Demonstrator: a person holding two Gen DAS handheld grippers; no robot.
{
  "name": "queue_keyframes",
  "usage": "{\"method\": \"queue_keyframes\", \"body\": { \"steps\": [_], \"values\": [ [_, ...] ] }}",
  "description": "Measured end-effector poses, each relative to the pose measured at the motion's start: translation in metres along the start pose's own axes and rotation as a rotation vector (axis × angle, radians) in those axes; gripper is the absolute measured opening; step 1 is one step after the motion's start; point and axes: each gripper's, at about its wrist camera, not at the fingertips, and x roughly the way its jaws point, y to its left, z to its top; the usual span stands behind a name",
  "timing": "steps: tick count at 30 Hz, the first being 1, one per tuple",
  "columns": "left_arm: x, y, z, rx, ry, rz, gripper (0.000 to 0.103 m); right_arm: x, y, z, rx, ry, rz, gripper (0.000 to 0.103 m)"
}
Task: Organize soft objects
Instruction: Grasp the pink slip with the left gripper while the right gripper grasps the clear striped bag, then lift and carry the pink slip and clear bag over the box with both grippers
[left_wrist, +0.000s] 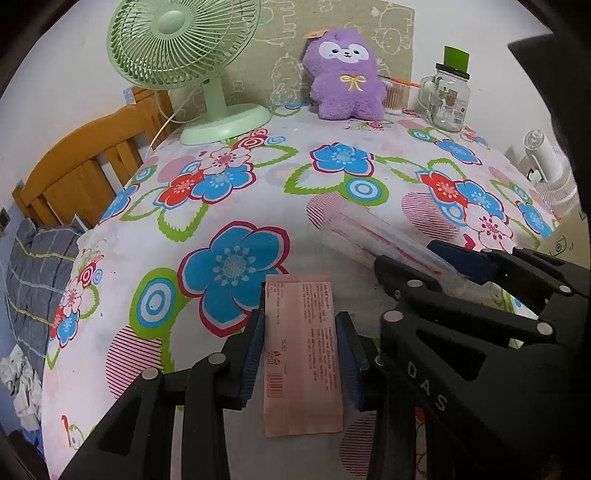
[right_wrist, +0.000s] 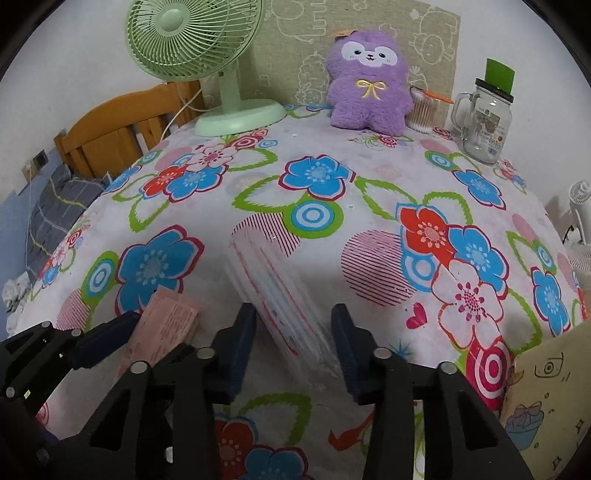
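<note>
Pink packet (left_wrist: 301, 350) sits clamped between left tool (left_wrist: 301, 354) pads.

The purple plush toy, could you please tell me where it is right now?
In both wrist views the plush sits upright at the table's far edge against the patterned board, between the green fan on its left and the glass jar on its right.
</note>
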Motion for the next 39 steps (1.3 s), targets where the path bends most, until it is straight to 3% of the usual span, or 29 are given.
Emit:
{"method": "queue_keyframes", "body": {
  "steps": [9, 39],
  "values": [
    [-0.011, -0.007, -0.009, 0.002, -0.003, -0.017, 0.039, -0.015, 0.002, -0.011, 0.008, 0.015, 0.023, 0.030],
    [-0.093, -0.026, -0.032, 0.015, -0.132, -0.028, 0.039, -0.109, 0.006, -0.040, 0.027, -0.102, -0.012, 0.029]
  ]
}}
